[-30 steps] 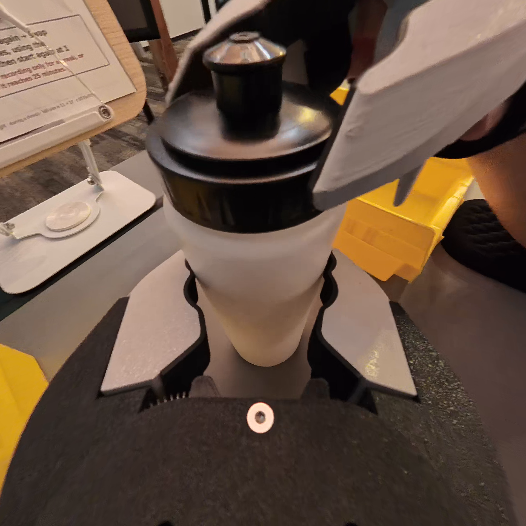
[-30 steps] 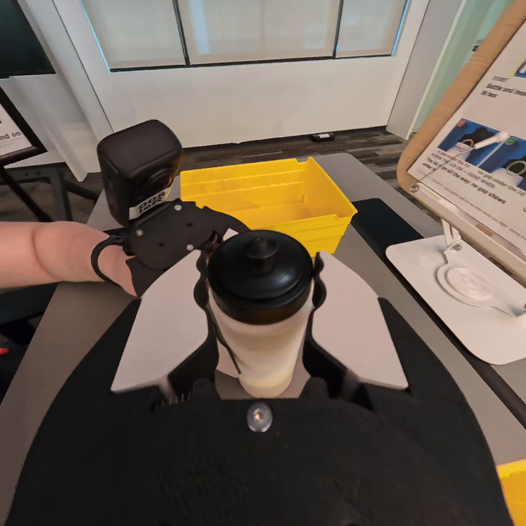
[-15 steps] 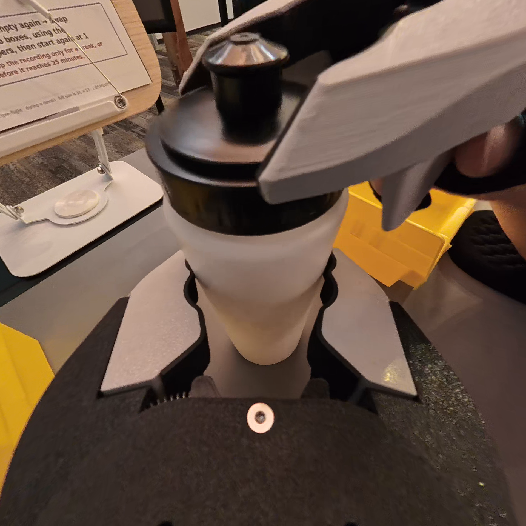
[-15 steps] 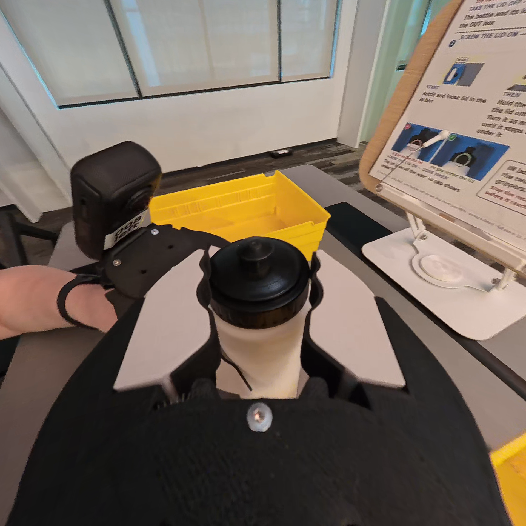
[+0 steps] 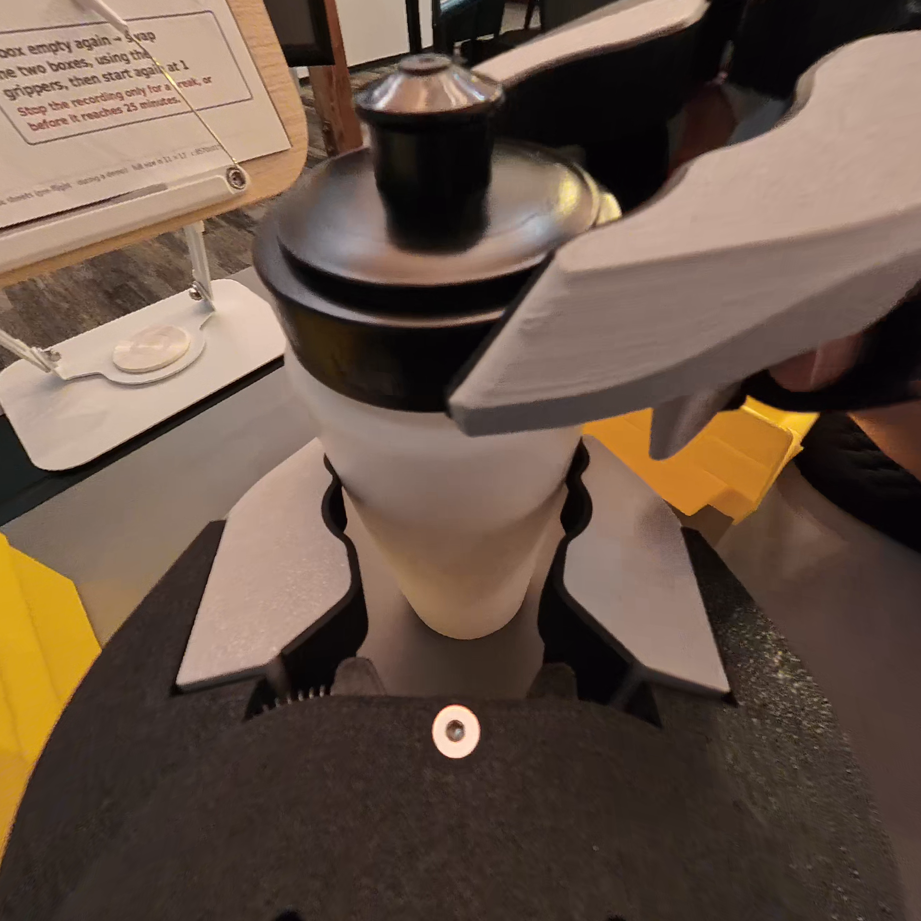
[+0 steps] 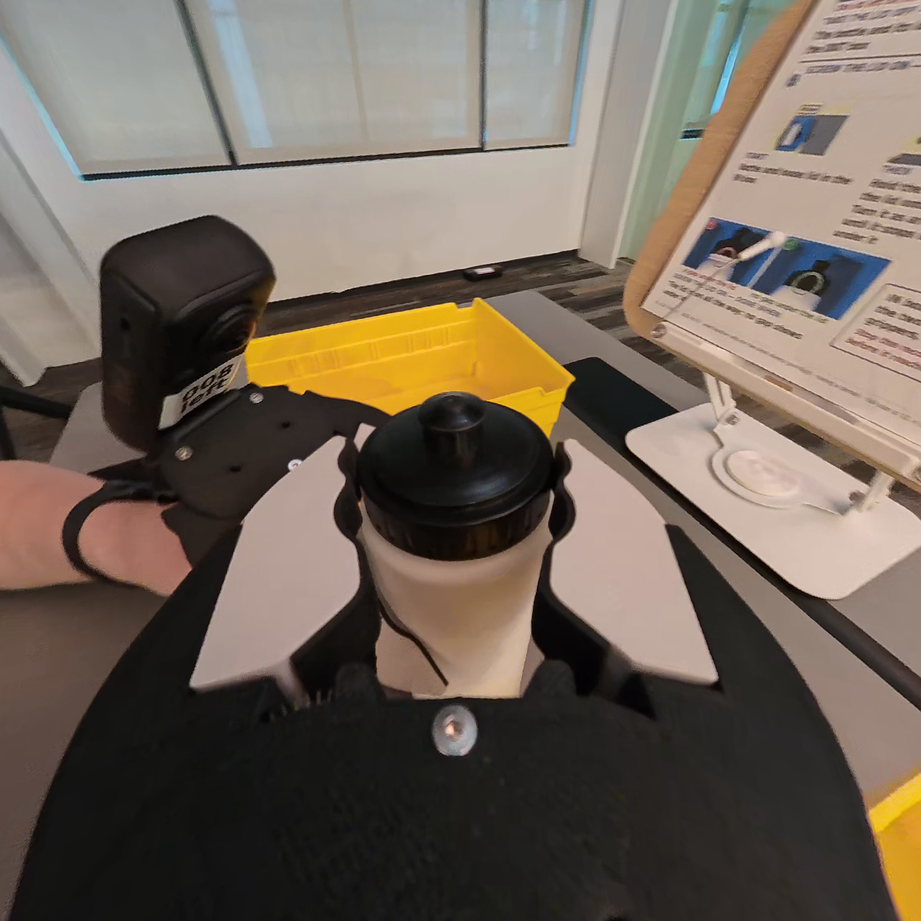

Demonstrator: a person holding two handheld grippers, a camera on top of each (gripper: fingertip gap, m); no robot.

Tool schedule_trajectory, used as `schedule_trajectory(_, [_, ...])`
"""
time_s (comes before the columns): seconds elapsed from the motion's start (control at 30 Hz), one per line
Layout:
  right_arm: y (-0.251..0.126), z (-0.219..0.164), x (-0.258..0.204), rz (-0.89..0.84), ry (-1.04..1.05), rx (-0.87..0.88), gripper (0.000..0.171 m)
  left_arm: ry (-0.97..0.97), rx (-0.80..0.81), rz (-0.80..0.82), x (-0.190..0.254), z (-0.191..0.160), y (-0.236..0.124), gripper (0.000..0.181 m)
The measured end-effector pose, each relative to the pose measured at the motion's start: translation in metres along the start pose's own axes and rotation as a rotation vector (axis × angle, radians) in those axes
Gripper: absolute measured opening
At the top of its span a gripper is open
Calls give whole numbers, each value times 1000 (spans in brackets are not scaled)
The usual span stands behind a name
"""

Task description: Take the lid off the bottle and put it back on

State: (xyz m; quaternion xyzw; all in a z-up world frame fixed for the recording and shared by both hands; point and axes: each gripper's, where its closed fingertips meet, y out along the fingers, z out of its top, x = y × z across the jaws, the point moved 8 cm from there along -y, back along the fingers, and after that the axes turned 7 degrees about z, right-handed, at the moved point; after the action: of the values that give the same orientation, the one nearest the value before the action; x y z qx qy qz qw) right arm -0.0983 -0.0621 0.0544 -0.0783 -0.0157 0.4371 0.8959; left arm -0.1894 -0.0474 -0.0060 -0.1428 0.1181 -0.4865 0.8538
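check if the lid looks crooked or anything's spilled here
Nothing stands out. The black lid sits level on the white bottle, no spill shows, and the yellow bin stands upright.

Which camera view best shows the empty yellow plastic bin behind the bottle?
The right wrist view: the yellow plastic bin shows its open top, ribbed inner walls and front rim, beyond the bottle's black lid. The left wrist view shows only part of its outer wall, under the right gripper's grey finger.
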Motion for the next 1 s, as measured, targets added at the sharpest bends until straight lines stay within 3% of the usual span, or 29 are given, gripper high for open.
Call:
schedule_trajectory(0.17, [3, -1, -10, -131, 16, 20, 76, -3, -1, 20, 0, 0, -2, 86])
schedule_trajectory(0.37, [1, -4, 3, 88, -49, -109, 80, 41, -7, -85, -1, 1, 0, 86])
schedule_trajectory(0.53, [-2, -3, 7, 183, -27, -20, 78, 66, 1, -144, -1, 0, 1, 86])
schedule_trajectory(0.87, [5, -3, -11, -141, -18, 4, 77, 18, -5, 11, 2, 0, -2, 86])
schedule_trajectory(1.0, [4, -1, -5, -22, -44, -40, 78, 25, -2, -63, -3, 0, 0, 86])
